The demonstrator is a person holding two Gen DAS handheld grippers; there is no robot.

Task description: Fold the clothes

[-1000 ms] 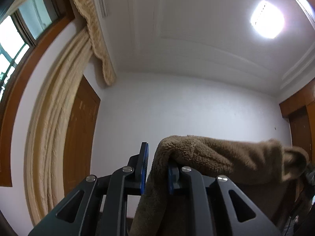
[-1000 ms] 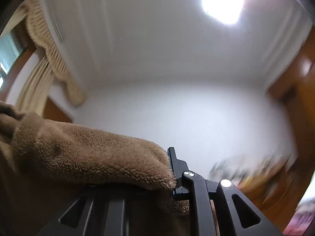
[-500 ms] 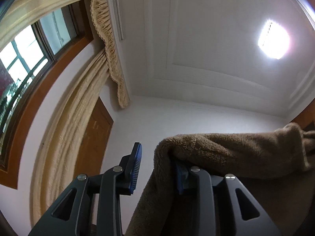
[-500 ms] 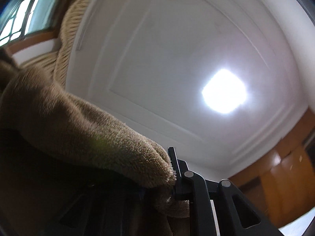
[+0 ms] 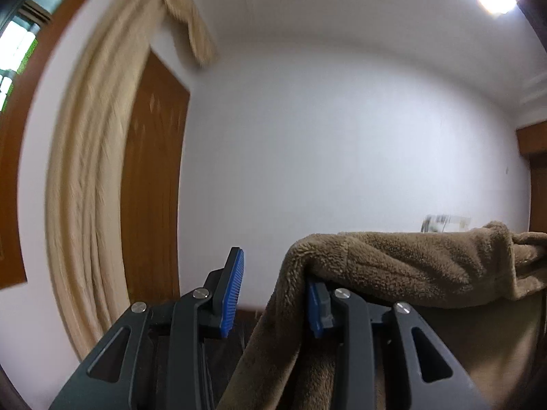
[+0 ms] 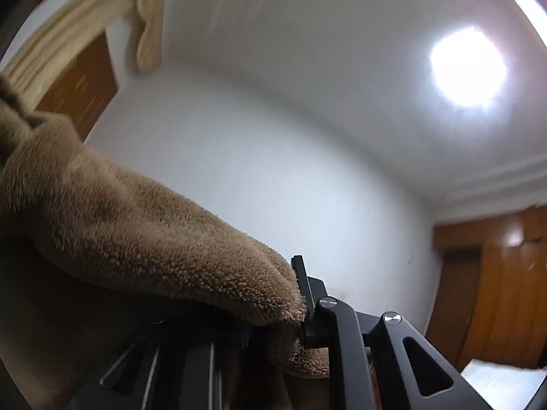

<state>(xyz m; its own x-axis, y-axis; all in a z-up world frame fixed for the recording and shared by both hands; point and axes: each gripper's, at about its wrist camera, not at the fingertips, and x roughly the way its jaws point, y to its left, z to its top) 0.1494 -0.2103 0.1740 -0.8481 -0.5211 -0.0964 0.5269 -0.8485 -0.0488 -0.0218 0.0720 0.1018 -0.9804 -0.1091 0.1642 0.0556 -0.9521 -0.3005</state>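
Note:
A brown fleece garment (image 5: 403,266) hangs between my two grippers, raised toward the wall and ceiling. In the left wrist view my left gripper (image 5: 273,294) stands open; the fleece is draped over its right finger (image 5: 318,304) and hangs down between the blue pads, apart from the left finger (image 5: 232,290). In the right wrist view the garment (image 6: 143,225) covers my right gripper (image 6: 273,314); its left finger is hidden under the cloth, and the right finger (image 6: 307,294) presses against the fleece edge.
A white wall (image 5: 342,153), cream curtains (image 5: 89,177) and a brown wooden door (image 5: 154,177) fill the left wrist view. A ceiling light (image 6: 468,68) and wooden doors (image 6: 495,290) show in the right wrist view.
Both grippers have tilted down from the ceiling toward the wall. The left gripper's pads have spread wider apart, with the fleece still draped on the right finger.

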